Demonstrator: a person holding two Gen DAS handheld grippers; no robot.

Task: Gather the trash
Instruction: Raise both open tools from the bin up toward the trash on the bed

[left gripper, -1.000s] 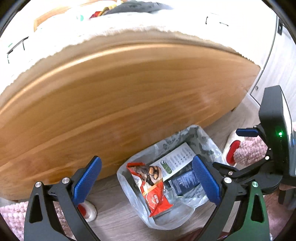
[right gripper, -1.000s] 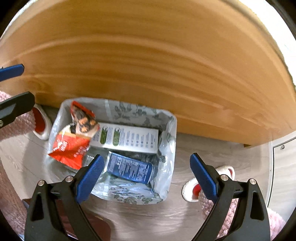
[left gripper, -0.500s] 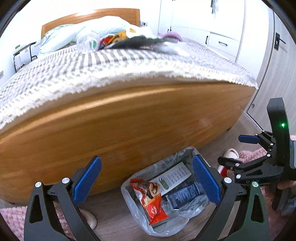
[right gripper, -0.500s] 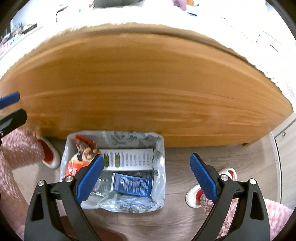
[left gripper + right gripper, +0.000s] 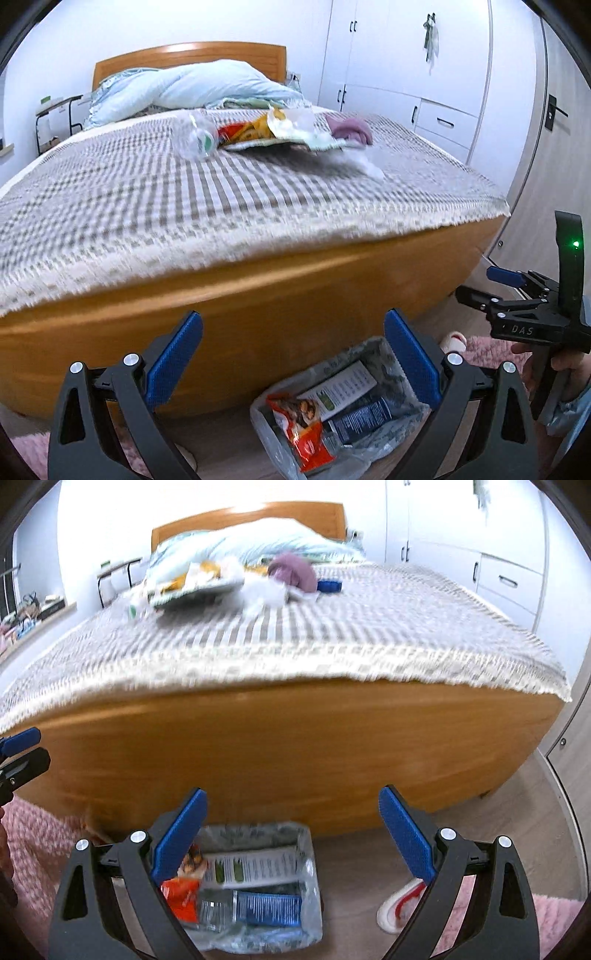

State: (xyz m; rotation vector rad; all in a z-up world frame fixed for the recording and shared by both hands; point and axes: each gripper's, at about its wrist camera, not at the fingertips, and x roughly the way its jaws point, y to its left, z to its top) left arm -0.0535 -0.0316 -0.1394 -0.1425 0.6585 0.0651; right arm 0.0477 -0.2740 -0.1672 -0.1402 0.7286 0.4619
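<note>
Trash bag (image 5: 388, 358) on floor before the bed (image 5: 258, 302); litter (image 5: 273, 129) lies on the bed.

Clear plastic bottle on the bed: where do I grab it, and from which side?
Probably across the mid-body of the clear plastic bottle, coming from above on its left side. It lies on its side on the bedspread, and wrappers crowd its right.

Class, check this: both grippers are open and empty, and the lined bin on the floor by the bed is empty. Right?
Not quite. The bin is not empty: the right wrist view shows wrappers and a box in it. Both the left gripper and right gripper are open and empty.
</note>
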